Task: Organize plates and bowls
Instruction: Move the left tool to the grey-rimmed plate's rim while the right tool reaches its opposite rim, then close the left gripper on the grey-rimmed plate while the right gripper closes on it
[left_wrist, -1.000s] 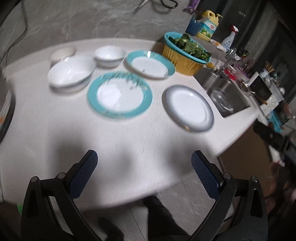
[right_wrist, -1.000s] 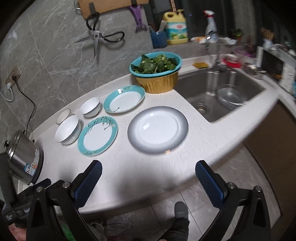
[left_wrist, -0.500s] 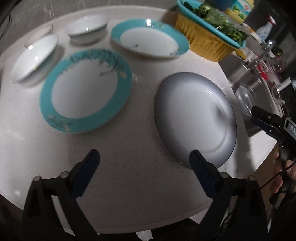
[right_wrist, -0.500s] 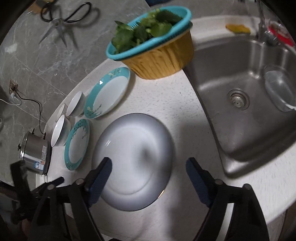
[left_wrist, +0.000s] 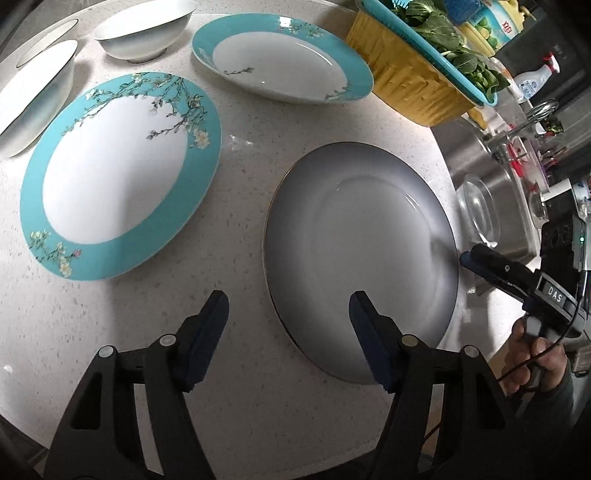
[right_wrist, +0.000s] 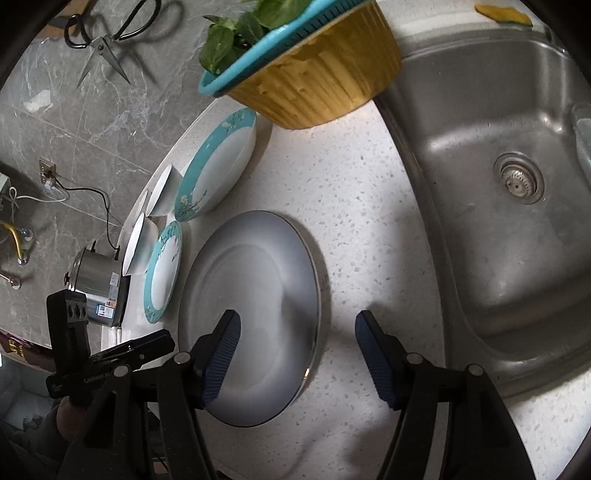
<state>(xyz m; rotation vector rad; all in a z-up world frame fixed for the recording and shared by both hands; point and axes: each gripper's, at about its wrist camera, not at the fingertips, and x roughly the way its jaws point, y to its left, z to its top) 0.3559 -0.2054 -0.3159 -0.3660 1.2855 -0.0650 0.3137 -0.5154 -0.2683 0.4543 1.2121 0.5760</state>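
A grey-rimmed plate (left_wrist: 362, 254) lies flat on the white counter; it also shows in the right wrist view (right_wrist: 251, 314). My left gripper (left_wrist: 290, 314) is open and empty, low over the plate's near left rim. My right gripper (right_wrist: 297, 339) is open and empty, straddling the plate's right rim; it also shows in the left wrist view (left_wrist: 480, 264). A teal floral plate (left_wrist: 118, 173) lies left of the grey one, a second teal plate (left_wrist: 284, 62) behind. Two white bowls (left_wrist: 144, 26) (left_wrist: 33, 96) sit at the far left.
A yellow basket with a teal colander of greens (left_wrist: 417, 81) stands behind the plates. The steel sink (right_wrist: 506, 206) lies right of the grey plate, with a glass bowl (left_wrist: 478, 214) in it. A steel pot (right_wrist: 96, 288) stands at the counter's left end. Scissors (right_wrist: 107, 37) hang on the wall.
Both grippers have come down closer to the grey plate from either side. The left jaws have narrowed somewhat. The plates and bowls have not moved.
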